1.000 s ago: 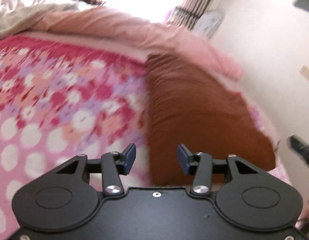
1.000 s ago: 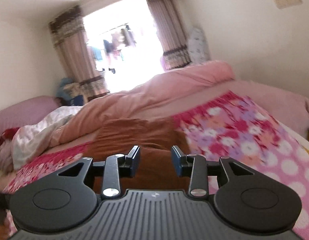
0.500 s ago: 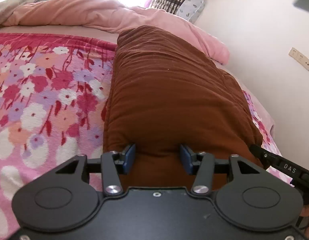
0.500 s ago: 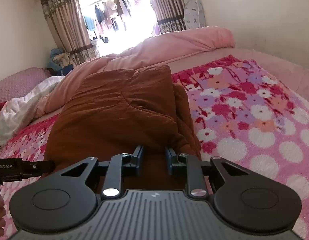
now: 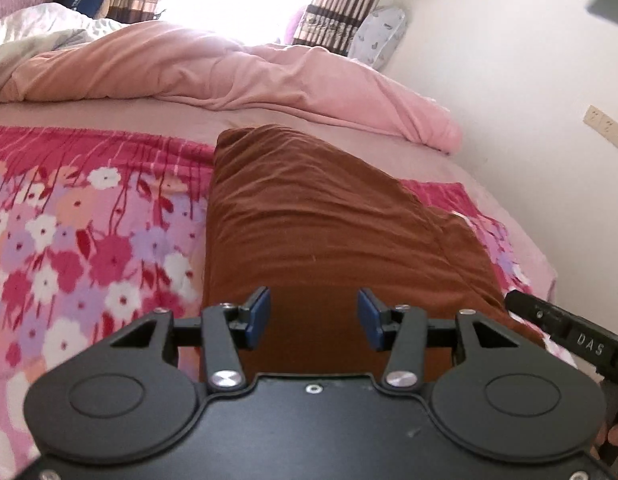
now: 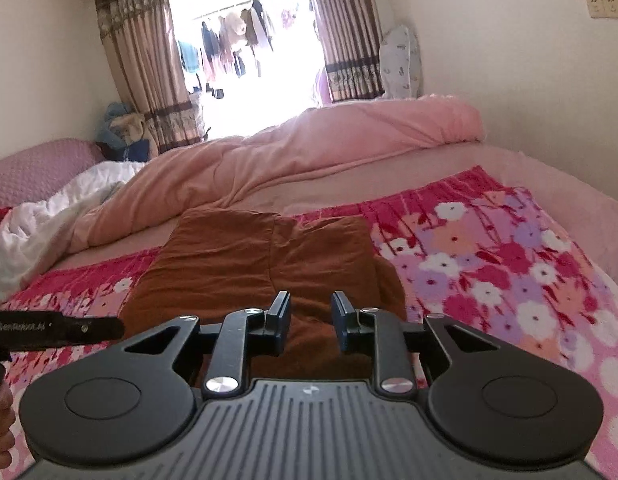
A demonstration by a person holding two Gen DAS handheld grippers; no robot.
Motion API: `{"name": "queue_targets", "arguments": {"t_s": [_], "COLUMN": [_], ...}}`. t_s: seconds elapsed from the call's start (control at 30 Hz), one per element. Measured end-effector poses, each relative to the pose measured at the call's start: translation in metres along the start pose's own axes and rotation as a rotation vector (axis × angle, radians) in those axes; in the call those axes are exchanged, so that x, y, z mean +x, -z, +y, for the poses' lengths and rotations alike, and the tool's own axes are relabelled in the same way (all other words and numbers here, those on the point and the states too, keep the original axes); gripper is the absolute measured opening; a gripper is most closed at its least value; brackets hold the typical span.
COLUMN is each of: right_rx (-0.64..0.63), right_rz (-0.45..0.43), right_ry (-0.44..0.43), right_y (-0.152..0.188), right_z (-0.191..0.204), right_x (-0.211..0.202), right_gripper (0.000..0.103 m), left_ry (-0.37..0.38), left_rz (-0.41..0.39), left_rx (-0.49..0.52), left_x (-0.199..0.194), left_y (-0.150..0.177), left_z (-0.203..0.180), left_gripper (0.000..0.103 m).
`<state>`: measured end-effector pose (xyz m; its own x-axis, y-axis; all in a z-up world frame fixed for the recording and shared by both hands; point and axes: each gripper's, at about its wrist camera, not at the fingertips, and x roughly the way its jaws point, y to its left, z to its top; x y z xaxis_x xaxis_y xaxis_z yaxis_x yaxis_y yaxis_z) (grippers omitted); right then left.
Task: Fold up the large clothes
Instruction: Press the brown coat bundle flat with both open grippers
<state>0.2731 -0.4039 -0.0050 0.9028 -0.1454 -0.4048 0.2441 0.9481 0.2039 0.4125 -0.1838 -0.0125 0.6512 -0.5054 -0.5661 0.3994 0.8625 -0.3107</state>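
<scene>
Folded brown garment (image 5: pixel 329 220) lying on floral bedspread (image 5: pixel 69 240). Left gripper (image 5: pixel 313 316) and right gripper (image 6: pixel 308 316) both released, jaws having just opened, nothing pinched. Clothesline (image 6: pixel 229 40) beyond curtains visible from right wrist only.

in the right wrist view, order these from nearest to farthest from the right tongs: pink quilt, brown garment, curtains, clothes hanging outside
1. brown garment: folded on the floral blanket, directly ahead of and below the right tongs.
2. pink quilt: bunched across the far part of the bed.
3. curtains: either side of the bright opening, beyond the bed.
4. clothes hanging outside: past the curtains, in the light.
</scene>
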Motion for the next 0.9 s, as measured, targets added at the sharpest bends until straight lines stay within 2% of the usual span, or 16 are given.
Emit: {"name": "queue_targets", "arguments": {"t_s": [0.27,0.43,0.7,0.8,0.9], "right_rx": [-0.028,-0.012,-0.016,-0.023,-0.057], "right_rz": [0.102,0.124,0.122,0.110,0.078], "right_ry": [0.035,0.036,0.045,0.051,0.062], "right_y": [0.006,0.013,0.014,0.009,0.006], "right_z": [0.003,0.001,0.003,0.007,0.014], "right_x": [0.048,0.060,0.058,0.047,0.025], "right_gripper": [0.030,0.029,0.029,0.030,0.030], "left_ry": [-0.040,-0.041,-0.051,-0.041,-0.027], "left_rz": [0.021,0.036,0.021,0.008,-0.035], "left_rx": [0.044,0.007,0.006,-0.018,0.009], "left_x": [0.023,0.033,0.028,0.010,-0.016], "left_y": [-0.002,0.002,0.004,0.004,0.011], "left_z": [-0.003,0.010,0.007,0.005,-0.004], "left_gripper": [0.057,0.065,0.066,0.063,0.063]}}
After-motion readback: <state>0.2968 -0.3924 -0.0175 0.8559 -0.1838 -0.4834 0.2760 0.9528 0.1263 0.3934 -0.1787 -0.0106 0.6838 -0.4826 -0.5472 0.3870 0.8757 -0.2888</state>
